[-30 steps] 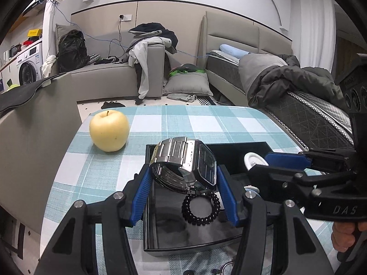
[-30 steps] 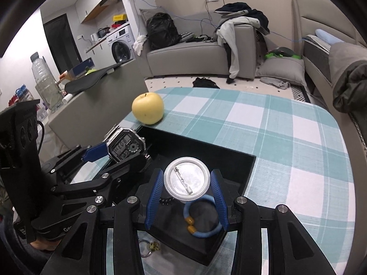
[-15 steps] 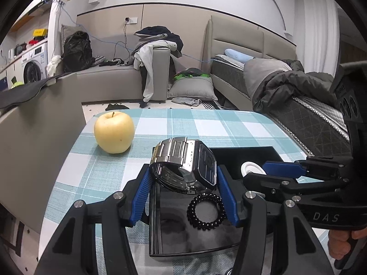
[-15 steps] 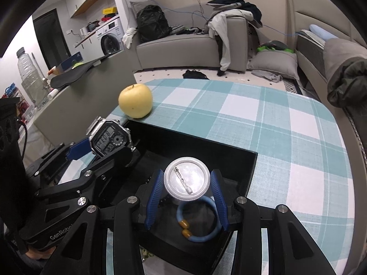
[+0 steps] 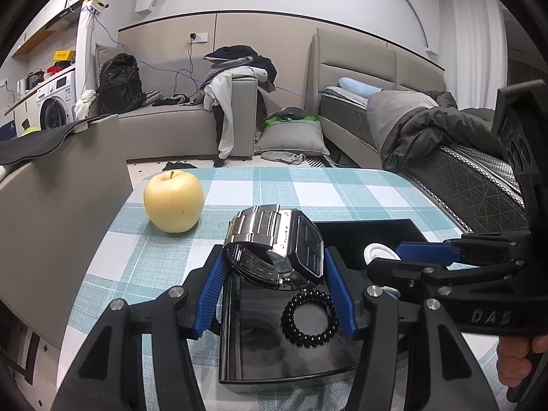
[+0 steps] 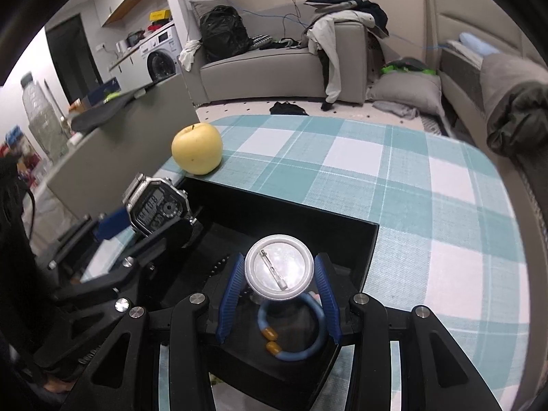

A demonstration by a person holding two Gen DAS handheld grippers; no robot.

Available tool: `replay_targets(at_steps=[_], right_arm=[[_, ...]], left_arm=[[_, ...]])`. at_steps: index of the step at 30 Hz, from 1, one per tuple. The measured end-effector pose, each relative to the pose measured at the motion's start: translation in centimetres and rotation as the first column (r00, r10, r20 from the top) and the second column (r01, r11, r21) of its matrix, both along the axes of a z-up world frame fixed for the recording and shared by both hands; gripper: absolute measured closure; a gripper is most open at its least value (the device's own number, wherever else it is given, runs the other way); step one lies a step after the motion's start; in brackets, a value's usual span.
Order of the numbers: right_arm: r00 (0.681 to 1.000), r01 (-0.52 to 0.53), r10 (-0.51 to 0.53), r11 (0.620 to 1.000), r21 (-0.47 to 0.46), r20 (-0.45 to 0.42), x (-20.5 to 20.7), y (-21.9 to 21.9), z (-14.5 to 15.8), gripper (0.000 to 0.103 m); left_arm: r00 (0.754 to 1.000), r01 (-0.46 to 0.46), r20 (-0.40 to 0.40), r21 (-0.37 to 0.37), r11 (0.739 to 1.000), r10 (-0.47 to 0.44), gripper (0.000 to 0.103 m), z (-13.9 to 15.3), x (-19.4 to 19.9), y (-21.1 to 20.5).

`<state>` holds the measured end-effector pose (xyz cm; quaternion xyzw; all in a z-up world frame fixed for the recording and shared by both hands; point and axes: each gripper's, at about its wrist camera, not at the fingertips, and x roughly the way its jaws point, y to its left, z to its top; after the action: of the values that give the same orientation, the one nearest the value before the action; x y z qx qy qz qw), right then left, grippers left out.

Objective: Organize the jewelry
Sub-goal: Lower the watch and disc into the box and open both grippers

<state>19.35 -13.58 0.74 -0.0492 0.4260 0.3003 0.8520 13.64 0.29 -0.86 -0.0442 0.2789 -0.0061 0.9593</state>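
My left gripper (image 5: 274,267) is shut on a silver metal-band digital watch (image 5: 274,246), held over the near left part of a black tray (image 5: 284,373). A black coil bracelet (image 5: 310,316) lies on the tray floor just below it. My right gripper (image 6: 279,275) is shut on a round silver pin badge (image 6: 279,271), its pin side up, above the same tray (image 6: 371,239). Under it lies a blue ring bracelet with amber beads (image 6: 294,328). The watch (image 6: 156,205) also shows at the left of the right wrist view.
A yellow apple (image 5: 174,202) stands on the teal checked tablecloth (image 5: 308,188) beyond the tray's far left corner. A grey chair back (image 5: 51,212) rises at the table's left edge. A sofa and a bed lie beyond the table.
Both grippers keep their grips. Both views have tilted up a little, so the tray and apple sit lower in the frames; in the right wrist view the watch has drifted left.
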Motion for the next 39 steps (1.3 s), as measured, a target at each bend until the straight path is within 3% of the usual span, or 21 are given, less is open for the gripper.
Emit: replay_targets(at_steps=[2,16,18,20,24,26,28,31,33,39], right_arm=[[1.0,0.006,-0.006,1.0,0.02,-0.02,0.3,-0.3,0.0,0.062],[0.998,-0.03,0.032,0.999,-0.038,0.06,-0.9,0.1,-0.1,0.06],[0.996,-0.052,0.054,0.998,-0.023,0.071,-1.4,0.0,0.1,0.051],[0.992,-0.065,0.066,0.998,-0.013,0.108,-2.1,-0.3,0.5,0.031],[0.988,-0.068,0.066,0.998,0.013,0.141,-2.8,-1.2,1.4,0.024],[0.988,-0.061,0.056,0.998,0.031,0.147,-3.0,-1.8,1.9,0.008],[0.986,-0.05,0.041,0.998,0.047,0.161,-3.3,-2.5,2.3,0.005],[0.984,-0.024,0.014,0.998,0.054,0.178,-3.7,-3.7,2.9,0.0],[0.983,-0.007,-0.004,0.998,0.057,0.183,-4.0,-4.5,3.1,0.0],[0.985,0.027,-0.035,0.998,0.048,0.168,-5.2,-6.3,3.3,0.0]], left_arm=[[1.0,-0.006,0.005,0.0,1.0,0.006,0.052,0.0,-0.1,-0.1],[1.0,-0.007,0.027,-0.003,1.0,0.007,0.051,-0.1,-0.3,-0.1],[1.0,-0.001,0.016,-0.024,1.0,0.002,0.051,0.1,-0.4,0.2],[1.0,0.008,0.002,-0.05,0.999,-0.008,0.05,0.3,-0.5,0.5],[1.0,0.015,0.007,-0.089,0.996,-0.015,0.05,1.0,-1.0,0.7],[1.0,0.023,-0.003,-0.091,0.996,-0.023,0.04,1.3,-1.2,0.5],[1.0,0.026,-0.009,-0.09,0.996,-0.027,0.017,1.6,-1.5,0.4],[1.0,0.011,0.001,-0.085,0.996,-0.011,0.006,2.0,-2.3,0.4],[1.0,0.01,0.0,-0.082,0.997,-0.01,0.001,2.2,-3.0,0.5],[1.0,0.006,0.011,-0.02,1.0,-0.006,0.001,3.0,-5.8,0.4]])
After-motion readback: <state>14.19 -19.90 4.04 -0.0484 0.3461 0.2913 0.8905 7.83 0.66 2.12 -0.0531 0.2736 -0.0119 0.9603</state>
